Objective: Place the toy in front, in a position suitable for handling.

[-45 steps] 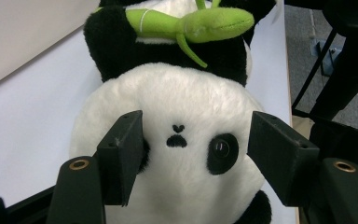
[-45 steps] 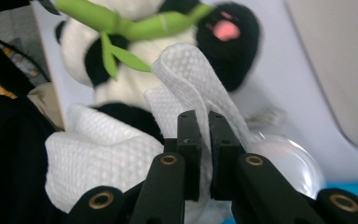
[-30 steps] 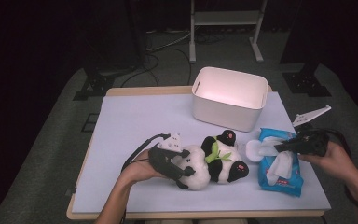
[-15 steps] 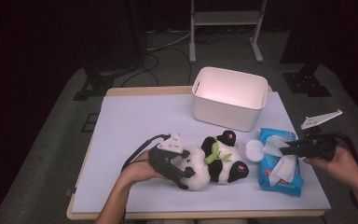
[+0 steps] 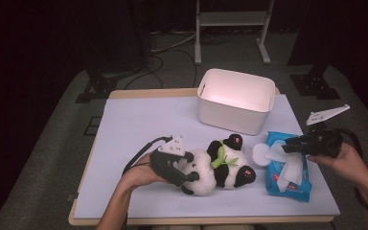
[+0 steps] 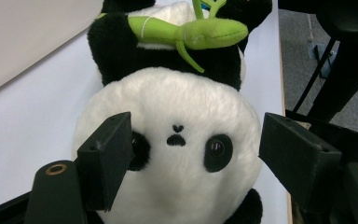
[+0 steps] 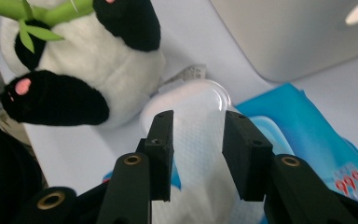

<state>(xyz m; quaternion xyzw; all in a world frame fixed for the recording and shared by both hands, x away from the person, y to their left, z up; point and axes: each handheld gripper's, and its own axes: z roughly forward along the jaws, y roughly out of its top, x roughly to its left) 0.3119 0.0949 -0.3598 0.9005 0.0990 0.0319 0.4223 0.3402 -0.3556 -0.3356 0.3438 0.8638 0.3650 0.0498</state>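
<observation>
In the high view, a plush panda [image 5: 220, 167] lies on its back on the pale sheet covering the table [image 5: 139, 124], near the front edge. The left gripper [image 5: 184, 170] reaches in from the left and straddles the panda's white head. To the right, just beside the panda's feet, lies a blue pack of wet wipes [image 5: 287, 170] with its round lid [image 5: 258, 155] flipped open and a white wipe [image 5: 287, 165] pulled out across it. The right gripper [image 5: 290, 144] hangs over the pack, its tips at the wipe. A white bin [image 5: 235, 100] stands behind, apart from both.

In the left gripper view, the jaws stand wide on either side of the panda's face [image 6: 177, 154]; the left one touches the fur by the eye, the right one stands clear, and they have just been opening. A green bamboo sprig [image 6: 196, 32] lies across the chest.

In the right gripper view, the jaws are parted above the wipe [image 7: 196, 140], having just been opening, and do not pinch it.
</observation>
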